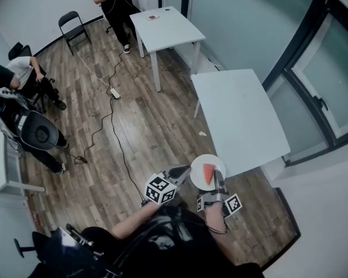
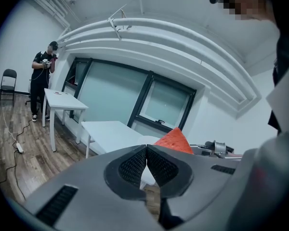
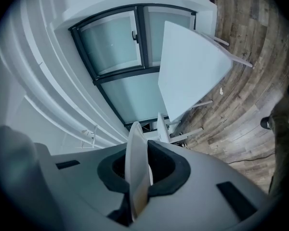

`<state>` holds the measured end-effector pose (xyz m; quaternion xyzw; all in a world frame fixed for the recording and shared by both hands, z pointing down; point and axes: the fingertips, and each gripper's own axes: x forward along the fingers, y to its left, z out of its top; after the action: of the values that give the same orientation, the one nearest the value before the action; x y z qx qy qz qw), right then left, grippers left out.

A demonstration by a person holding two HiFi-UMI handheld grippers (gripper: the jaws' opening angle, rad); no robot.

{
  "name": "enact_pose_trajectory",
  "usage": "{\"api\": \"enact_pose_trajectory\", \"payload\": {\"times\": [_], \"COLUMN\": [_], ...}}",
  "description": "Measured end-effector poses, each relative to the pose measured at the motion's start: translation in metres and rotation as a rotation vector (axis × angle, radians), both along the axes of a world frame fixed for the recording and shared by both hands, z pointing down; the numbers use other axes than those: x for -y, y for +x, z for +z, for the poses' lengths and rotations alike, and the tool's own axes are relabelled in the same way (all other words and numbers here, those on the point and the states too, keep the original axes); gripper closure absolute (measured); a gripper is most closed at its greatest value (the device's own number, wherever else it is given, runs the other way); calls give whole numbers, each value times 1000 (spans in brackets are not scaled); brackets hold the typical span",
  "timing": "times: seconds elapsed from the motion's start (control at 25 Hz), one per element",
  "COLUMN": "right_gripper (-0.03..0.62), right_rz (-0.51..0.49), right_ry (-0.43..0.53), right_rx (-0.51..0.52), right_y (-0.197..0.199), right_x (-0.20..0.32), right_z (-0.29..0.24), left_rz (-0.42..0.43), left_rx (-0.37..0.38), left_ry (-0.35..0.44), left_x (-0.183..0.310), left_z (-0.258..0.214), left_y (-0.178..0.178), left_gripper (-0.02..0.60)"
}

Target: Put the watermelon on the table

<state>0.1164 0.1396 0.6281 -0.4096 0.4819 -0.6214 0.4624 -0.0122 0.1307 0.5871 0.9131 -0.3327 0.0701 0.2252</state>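
Note:
A red watermelon slice [image 1: 208,172] lies on a small white plate [image 1: 200,162], held in the air just off the near corner of the long white table [image 1: 238,117]. My right gripper [image 1: 220,177] is shut on the plate's near rim; in the right gripper view the plate [image 3: 135,158] stands edge-on between the jaws of that gripper [image 3: 137,170]. My left gripper [image 1: 183,171] hovers at the plate's left side. Its pads meet with nothing pinched in the left gripper view [image 2: 146,150], where the watermelon [image 2: 175,140] peeks up just beyond, right of the jaws.
A second white table [image 1: 165,28] with a small dish stands farther back. A person stands beyond it, another sits at the left by a desk. A folding chair [image 1: 73,29] and cables with a power strip [image 1: 114,92] lie on the wooden floor. Windows line the right wall.

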Motion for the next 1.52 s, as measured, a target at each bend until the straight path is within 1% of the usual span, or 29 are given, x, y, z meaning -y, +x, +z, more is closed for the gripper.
{"api": "enact_pose_trajectory", "payload": {"times": [0.12,0.2,0.4,0.48,0.6,0.72,0.8,0.88,1.0,1.16,1.36,1.44,1.52], "right_gripper": [569,569,569,569,569,569,569,569,569,569,569,569,569], "right_rz": [49,67,110,129,130,130,137,142,135,109,93,72,47], "right_ry": [-13,1,47,45,38,22,-9,-39,-61,-41,-26,-32,-49], "right_rx": [-11,-24,-18,-5,-4,-5,-7,-5,-13,-31,-37,-49,-53], "right_y": [6,7,-12,-23,-41,-45,-40,-34,-27,-8,23,32,40], "right_x": [39,67,130,146,165,183,193,209,248,310,382,406,423], "right_z": [6,-1,-14,-11,-5,2,12,21,27,21,21,25,31], "left_rz": [20,42,108,130,153,158,156,154,132,89,77,65,47], "left_rx": [-10,-13,-11,-7,-4,-11,-41,-48,-32,-35,-63,-80,-77], "left_ry": [15,33,44,42,39,0,-49,-73,-83,-95,-78,-84,-97], "left_x": [48,78,145,164,187,209,217,229,265,325,397,421,440], "left_z": [-3,-11,-17,-16,-12,4,14,20,26,25,21,23,29], "left_y": [0,0,-12,-21,-32,-35,-30,-27,-28,-19,11,22,32], "left_gripper": [578,578,578,578,578,578,577,578,578,578,578,578,578]}}
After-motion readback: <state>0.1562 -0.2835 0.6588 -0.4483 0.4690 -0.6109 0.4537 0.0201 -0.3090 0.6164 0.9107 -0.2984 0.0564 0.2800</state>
